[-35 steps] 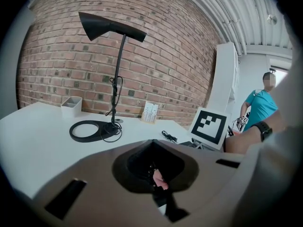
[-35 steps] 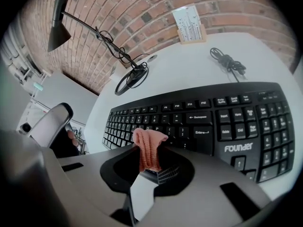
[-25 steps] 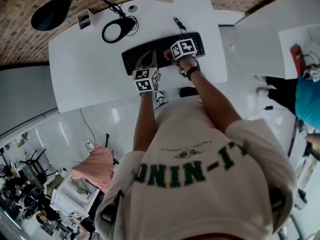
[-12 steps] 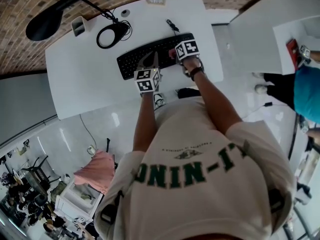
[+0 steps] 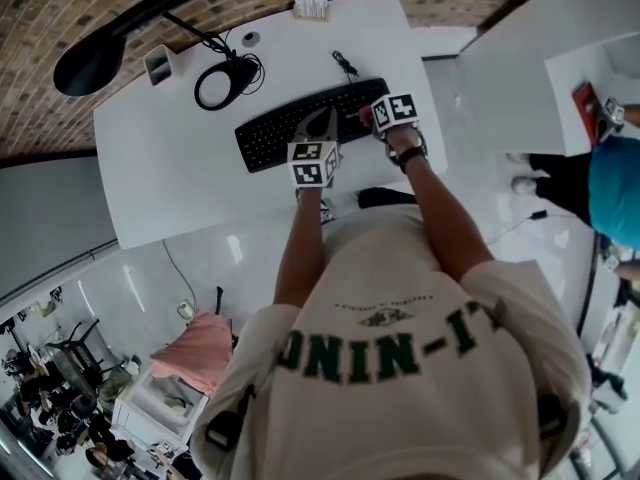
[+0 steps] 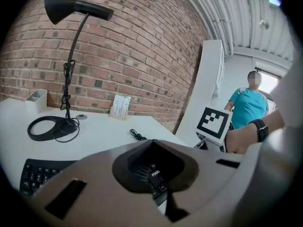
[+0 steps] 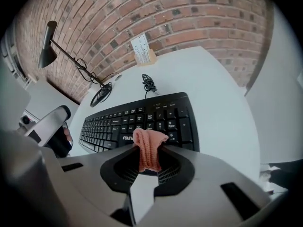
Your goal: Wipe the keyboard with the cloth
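Observation:
A black keyboard (image 5: 300,123) lies on the white desk (image 5: 170,158). My right gripper (image 5: 370,118) is over the keyboard's right end, shut on a small folded pink cloth (image 7: 148,151). In the right gripper view the cloth hangs between the jaws just above the keys (image 7: 137,119) near the number pad. My left gripper (image 5: 318,130) rests at the keyboard's front edge near the middle, its jaws closed together with nothing between them. In the left gripper view (image 6: 152,144), a few keys (image 6: 156,178) show through the opening behind the tips.
A black desk lamp (image 5: 110,33) with a ring base (image 5: 222,83) and cord stands at the desk's back left, beside a white holder (image 5: 160,61). A card stand (image 5: 311,1) and a coiled cable (image 5: 345,63) lie behind the keyboard. A person in teal (image 5: 612,183) is by another white table (image 5: 520,58).
My right gripper has slid the cloth rightward along the keyboard, from the middle toward the right end. The left gripper has shifted a little to the right as well.

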`<state>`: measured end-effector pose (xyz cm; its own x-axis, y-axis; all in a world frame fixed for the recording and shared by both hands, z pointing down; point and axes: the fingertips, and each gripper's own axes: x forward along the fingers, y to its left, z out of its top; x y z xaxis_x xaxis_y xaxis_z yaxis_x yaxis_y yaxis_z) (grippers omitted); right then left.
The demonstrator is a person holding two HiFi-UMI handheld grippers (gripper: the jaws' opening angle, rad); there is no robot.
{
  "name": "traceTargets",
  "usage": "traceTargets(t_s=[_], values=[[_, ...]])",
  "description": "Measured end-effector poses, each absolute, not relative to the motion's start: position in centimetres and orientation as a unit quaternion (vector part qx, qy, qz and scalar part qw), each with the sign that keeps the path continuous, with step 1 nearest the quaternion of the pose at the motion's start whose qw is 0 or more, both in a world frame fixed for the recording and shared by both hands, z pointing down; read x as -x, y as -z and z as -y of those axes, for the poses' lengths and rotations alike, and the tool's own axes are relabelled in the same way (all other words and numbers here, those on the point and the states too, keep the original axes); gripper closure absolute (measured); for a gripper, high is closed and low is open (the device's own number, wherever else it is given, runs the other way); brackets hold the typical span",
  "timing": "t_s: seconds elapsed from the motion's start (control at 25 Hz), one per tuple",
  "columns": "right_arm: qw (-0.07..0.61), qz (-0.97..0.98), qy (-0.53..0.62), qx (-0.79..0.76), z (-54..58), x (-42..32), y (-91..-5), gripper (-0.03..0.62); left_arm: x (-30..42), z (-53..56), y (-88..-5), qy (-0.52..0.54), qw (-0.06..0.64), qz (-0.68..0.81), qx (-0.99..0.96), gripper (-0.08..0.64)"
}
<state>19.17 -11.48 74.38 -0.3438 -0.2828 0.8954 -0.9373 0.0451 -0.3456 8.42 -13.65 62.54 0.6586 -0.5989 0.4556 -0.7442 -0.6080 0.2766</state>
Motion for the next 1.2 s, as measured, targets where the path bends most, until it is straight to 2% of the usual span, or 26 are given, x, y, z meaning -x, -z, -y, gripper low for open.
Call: traceTargets(t_s=[0.44, 0.84, 1.0, 1.2], values=[[0.319, 0.63, -0.504, -0.496, 11.2, -23.2, -74.1, 0.541, -10.8, 13.6, -63.2, -0.164, 0.236, 0.361, -0.887, 0.568], [0.305, 0.588, -0.5, -0.558, 10.7, -27.2, -74.2, 0.541, -9.1, 13.3, -63.5, -0.168, 0.24, 0.362, -0.885, 0.568], [0.315, 0.592, -0.484, -0.562, 11.3, -26.0, -73.7, 0.541, -7.0, 13.4, -63.6, -0.167, 0.241, 0.376, -0.879, 0.568], [0.291, 0.64, -0.491, -0.515, 13.3, -18.8, -72.4, 0.541, -2.6, 13.6, -63.1, -0.161, 0.242, 0.408, -0.866, 0.568]])
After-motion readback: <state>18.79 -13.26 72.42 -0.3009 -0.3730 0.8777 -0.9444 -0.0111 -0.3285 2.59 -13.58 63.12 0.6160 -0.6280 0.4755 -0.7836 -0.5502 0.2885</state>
